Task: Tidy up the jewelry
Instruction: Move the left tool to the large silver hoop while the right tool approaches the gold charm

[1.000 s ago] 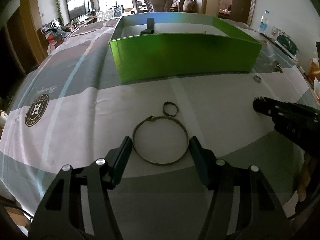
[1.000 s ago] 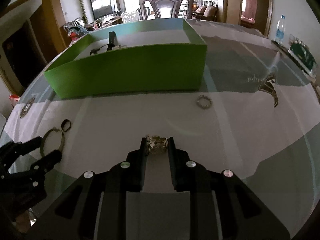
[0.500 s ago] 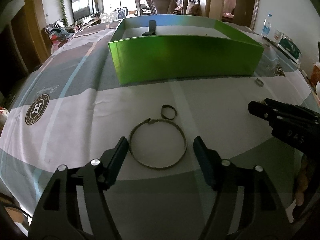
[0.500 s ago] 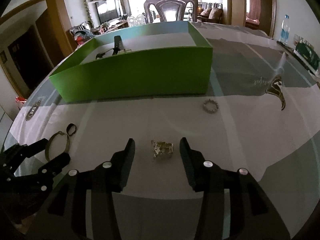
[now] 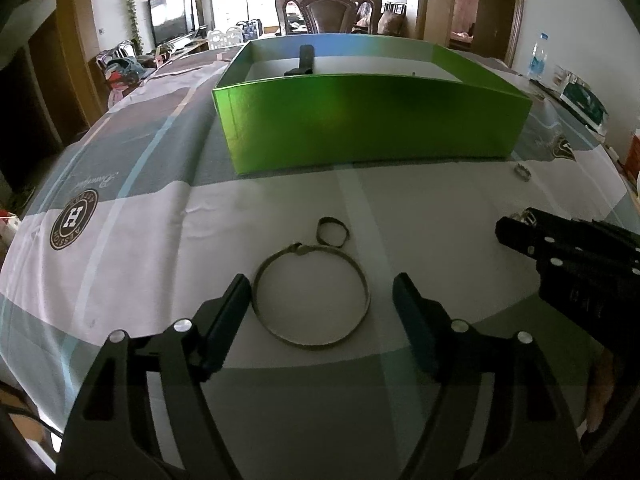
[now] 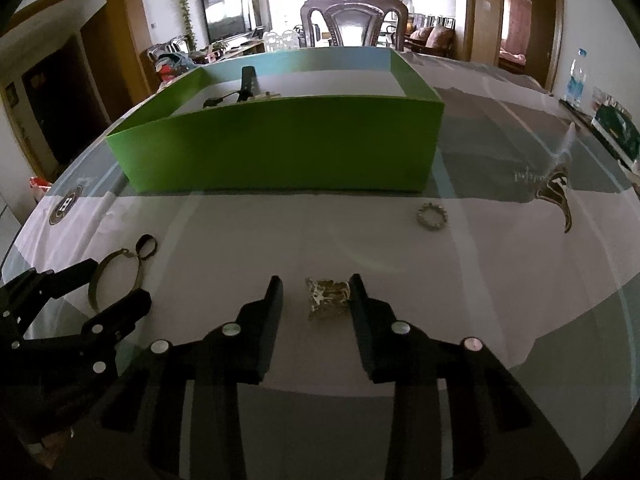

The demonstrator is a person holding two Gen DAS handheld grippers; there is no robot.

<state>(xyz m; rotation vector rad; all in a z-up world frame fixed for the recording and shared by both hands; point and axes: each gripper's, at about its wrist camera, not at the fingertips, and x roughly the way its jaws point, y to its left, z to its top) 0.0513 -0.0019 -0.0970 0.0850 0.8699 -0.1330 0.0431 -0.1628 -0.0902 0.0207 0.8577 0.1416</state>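
Observation:
A thin metal bangle (image 5: 311,297) lies flat on the tablecloth with a small dark ring (image 5: 333,231) just beyond it. My left gripper (image 5: 322,292) is open, its fingers on either side of the bangle. In the right wrist view a small crumpled gold piece (image 6: 328,296) lies between the fingers of my open right gripper (image 6: 316,286), close to the right finger. A beaded silver ring (image 6: 431,217) lies further right. The green box (image 6: 280,148) stands behind, with a black watch strap (image 6: 247,84) and other pieces inside.
The table carries a grey and white printed cloth (image 5: 120,216). A wooden chair (image 5: 328,10) stands beyond the box. A water bottle (image 5: 536,58) and a dark green packet (image 5: 584,102) sit at the right edge. The bangle (image 6: 116,276) and dark ring (image 6: 146,246) also show in the right wrist view.
My right gripper has opened and let go of the gold piece, which now lies on the cloth. My left gripper has stayed open around the bangle, spreading slightly wider.

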